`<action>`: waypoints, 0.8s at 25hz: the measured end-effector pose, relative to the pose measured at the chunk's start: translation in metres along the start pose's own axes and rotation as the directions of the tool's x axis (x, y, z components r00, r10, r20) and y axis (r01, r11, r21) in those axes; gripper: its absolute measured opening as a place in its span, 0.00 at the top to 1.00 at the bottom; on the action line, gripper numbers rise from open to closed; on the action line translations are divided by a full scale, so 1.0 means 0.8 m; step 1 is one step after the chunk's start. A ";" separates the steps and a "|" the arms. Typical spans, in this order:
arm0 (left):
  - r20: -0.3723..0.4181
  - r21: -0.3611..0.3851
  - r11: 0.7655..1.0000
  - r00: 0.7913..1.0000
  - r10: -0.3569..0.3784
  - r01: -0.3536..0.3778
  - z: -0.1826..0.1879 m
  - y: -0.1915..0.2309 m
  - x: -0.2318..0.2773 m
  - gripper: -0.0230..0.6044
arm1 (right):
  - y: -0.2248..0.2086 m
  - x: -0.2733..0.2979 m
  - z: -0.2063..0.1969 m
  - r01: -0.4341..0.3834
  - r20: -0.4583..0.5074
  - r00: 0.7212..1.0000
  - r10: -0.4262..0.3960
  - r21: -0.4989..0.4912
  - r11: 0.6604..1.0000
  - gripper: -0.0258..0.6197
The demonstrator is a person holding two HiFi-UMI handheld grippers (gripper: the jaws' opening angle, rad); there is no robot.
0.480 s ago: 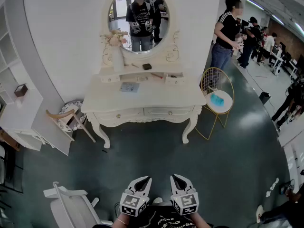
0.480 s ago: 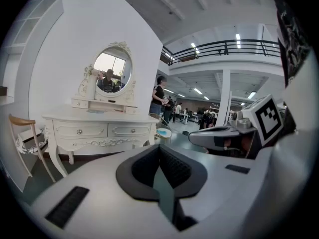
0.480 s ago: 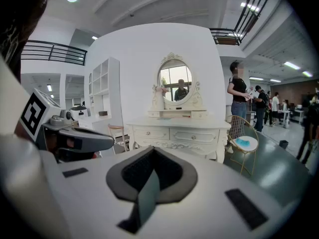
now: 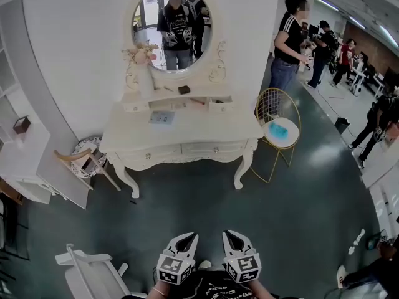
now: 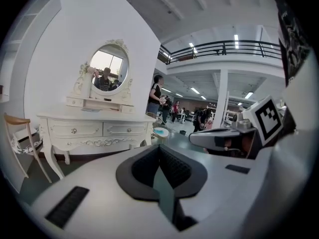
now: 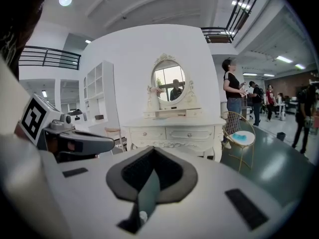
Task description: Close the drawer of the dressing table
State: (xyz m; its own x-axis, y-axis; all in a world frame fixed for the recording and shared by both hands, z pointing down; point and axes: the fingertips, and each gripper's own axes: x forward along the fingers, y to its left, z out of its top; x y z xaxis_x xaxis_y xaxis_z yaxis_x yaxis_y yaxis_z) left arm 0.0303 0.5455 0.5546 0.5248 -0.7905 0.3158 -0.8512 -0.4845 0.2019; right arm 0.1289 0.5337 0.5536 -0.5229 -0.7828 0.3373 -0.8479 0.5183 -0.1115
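Observation:
The white dressing table (image 4: 181, 129) with its oval mirror (image 4: 171, 27) stands against the wall, well ahead of me across the dark floor. Its two front drawers (image 4: 215, 148) look flush from here. At this distance I cannot tell whether the small upper drawers (image 4: 219, 104) are pulled out. My left gripper (image 4: 186, 237) and right gripper (image 4: 231, 235) are side by side close to my body, far from the table. Both are shut and hold nothing. The table also shows in the left gripper view (image 5: 94, 118) and the right gripper view (image 6: 174, 126).
A gold wire side table (image 4: 280, 132) with a blue item stands right of the dressing table. A wooden stool (image 4: 87, 161) and a white shelf unit (image 4: 25, 154) are at its left. A white chair (image 4: 87, 270) is at my near left. Several people (image 4: 290, 42) stand at the right.
In the head view the dressing table has shifted a little up and to the left. The two grippers keep the same place and stay shut.

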 end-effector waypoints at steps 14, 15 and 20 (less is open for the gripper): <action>-0.004 -0.013 0.999 1.000 -0.030 0.029 0.024 0.064 0.048 0.94 | -0.016 0.066 0.023 0.035 -0.004 0.999 -0.035 0.012 0.999 0.94; -0.007 -0.010 0.999 0.999 -0.036 0.036 0.027 0.069 0.054 0.94 | -0.018 0.072 0.026 0.041 -0.004 0.999 -0.041 0.014 0.999 0.94; -0.013 -0.006 0.998 0.998 -0.063 0.063 0.045 0.095 0.083 0.94 | -0.031 0.107 0.047 0.061 0.007 0.998 -0.061 0.028 0.998 0.94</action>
State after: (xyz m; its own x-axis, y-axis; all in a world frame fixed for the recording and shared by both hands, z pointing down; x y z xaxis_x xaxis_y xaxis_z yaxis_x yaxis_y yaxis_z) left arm 0.0006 0.4429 0.5577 0.5774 -0.7536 0.3143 -0.8165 -0.5311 0.2265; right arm 0.1019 0.4409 0.5502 -0.4708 -0.8155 0.3367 -0.8802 0.4601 -0.1166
